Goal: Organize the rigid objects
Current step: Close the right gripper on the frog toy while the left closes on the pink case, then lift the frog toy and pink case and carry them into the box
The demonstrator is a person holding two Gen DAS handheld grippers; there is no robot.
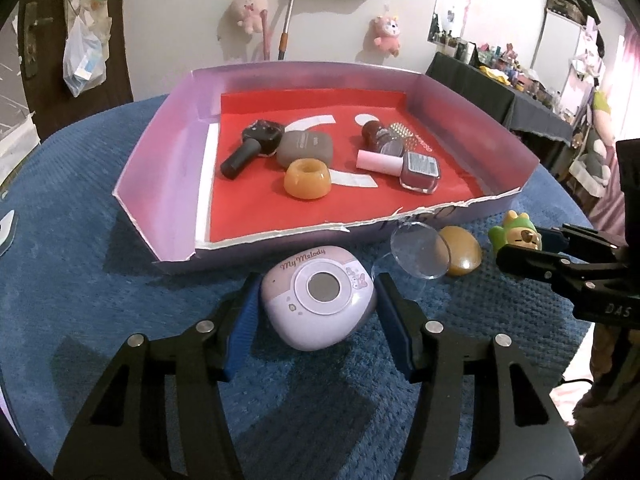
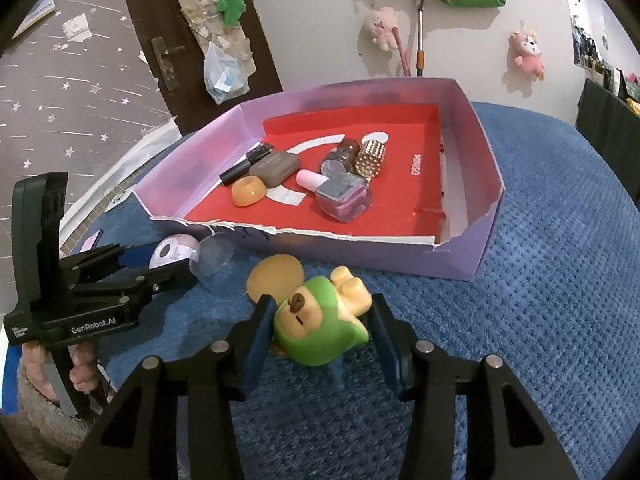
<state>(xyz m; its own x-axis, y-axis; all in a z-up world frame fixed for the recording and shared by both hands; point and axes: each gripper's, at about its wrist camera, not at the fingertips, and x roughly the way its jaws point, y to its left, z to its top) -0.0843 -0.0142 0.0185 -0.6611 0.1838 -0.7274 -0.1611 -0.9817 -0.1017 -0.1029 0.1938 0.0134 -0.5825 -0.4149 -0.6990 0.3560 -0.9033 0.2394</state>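
Left wrist view and right wrist view: both claws clamped, box half full

Left wrist view first. The left claw is clenched on the lilac My Melody case, blue pads pressing both its sides, and it sits on the blue blanket just in front of the purple box. Inside the box, going left to right on the red liner: a black-capped bottle, a grey case, an orange ring holder, a dark red bottle, then a pink-capped nail polish. Outside the box, to the right of the case, there's a clear round lid leaning against a gold oval piece, touching it. Further right is the green-hooded bear figure, with the right claw reaching in from the edge.

Right wrist view: a hand grips the left tool's handle at far left. Dead centre, the right claw is grasping that bear figure, which lies tipped on its back on the blanket, pads against its head on both sides. It's near the torn front wall of the box, not touching it. A studded gold cap sits at the back of the pile in the box.
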